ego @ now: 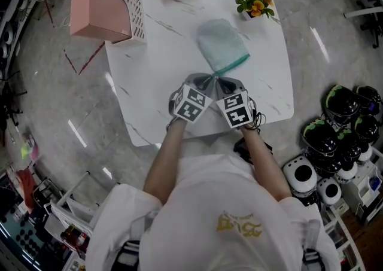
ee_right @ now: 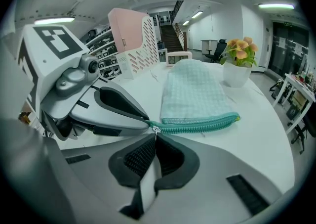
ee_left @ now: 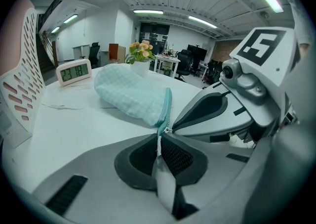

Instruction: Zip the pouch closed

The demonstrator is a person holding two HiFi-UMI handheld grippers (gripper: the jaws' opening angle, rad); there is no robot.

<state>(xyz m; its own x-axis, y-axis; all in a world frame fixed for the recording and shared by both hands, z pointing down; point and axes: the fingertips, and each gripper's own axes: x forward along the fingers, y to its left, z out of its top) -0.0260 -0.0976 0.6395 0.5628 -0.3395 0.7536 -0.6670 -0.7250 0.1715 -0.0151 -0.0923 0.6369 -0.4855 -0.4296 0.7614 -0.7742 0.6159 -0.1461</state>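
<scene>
Mint pouch (ego: pixel 222 45) lying flat on the tabletop (ego: pixel 161 54). Fingers of the left gripper (ee_left: pixel 159 141) clamp its zip-end corner, apparently anchoring it; those of the right gripper (ee_right: pixel 155 139) pinch the zipper pull (ee_right: pixel 156 130), ready to draw it along.

Clock (ee_left: pixel 74 72) on desk (ee_left: pixel 74 119): display reads 21:18; gold print (ego: pixel 239 225) on the person's shirt: too blurred to read.

Mint-check pouch (ego: pixel 220 45), teal zip (ee_right: pixel 197 125)
Table (ego: pixel 161 63) white with grey veins; rack (ego: pixel 96 0) pink; flowers (ego: pixel 256 0) orange-yellow.
</scene>
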